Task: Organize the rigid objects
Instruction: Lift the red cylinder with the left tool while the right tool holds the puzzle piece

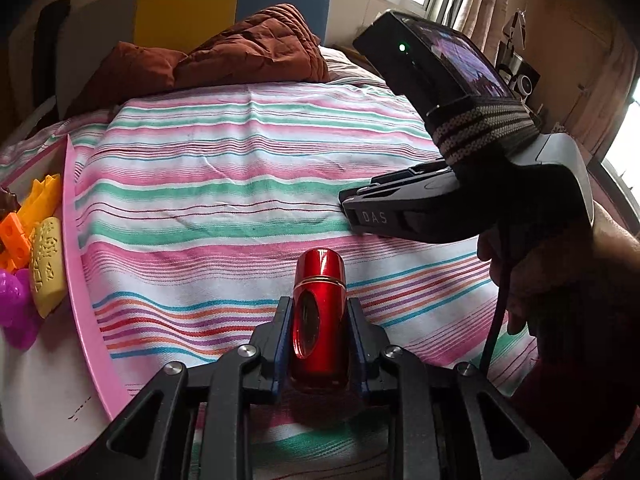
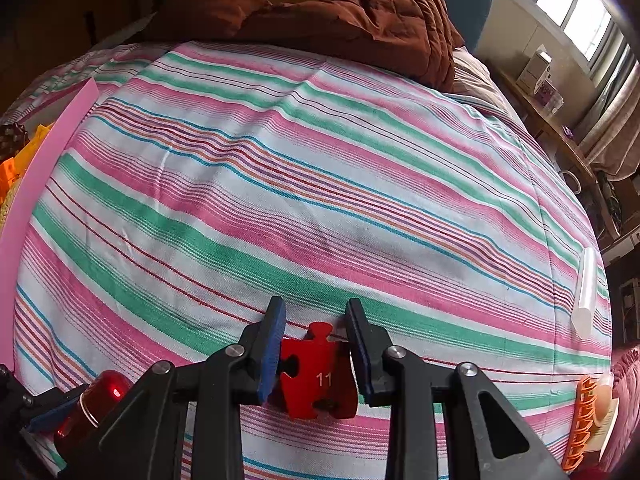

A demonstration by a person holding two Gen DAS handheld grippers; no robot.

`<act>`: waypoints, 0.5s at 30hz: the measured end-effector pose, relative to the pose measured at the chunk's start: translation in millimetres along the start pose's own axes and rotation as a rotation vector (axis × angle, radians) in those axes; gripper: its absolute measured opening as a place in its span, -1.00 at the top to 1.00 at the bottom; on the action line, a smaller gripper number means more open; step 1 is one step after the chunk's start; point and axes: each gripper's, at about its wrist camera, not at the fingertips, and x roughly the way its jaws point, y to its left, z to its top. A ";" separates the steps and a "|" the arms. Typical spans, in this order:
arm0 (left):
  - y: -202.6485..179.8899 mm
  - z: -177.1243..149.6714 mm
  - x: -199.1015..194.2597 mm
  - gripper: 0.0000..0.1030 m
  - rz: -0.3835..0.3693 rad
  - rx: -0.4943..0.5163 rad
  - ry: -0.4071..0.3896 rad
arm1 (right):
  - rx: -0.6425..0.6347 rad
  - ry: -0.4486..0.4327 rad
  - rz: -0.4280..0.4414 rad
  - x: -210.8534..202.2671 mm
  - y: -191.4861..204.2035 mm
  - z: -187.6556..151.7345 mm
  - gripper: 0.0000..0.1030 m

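Already several toys lie in the pink tray (image 1: 86, 300) at left. Your left gripper (image 1: 320, 312) clamps the red cylinder (image 1: 319, 312); your right gripper (image 2: 316, 344) squeezes the red puzzle piece (image 2: 320, 380). Both remain to place.

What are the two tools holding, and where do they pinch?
The left tool pinches the red shiny bottle around its middle. The right tool grips the red puzzle piece by its side edges.
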 end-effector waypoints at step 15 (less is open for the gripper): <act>68.2 4.3 -106.0 0.50 -0.052 -0.197 -0.171 | -0.014 -0.007 -0.012 0.1 1.5 1.8 0.41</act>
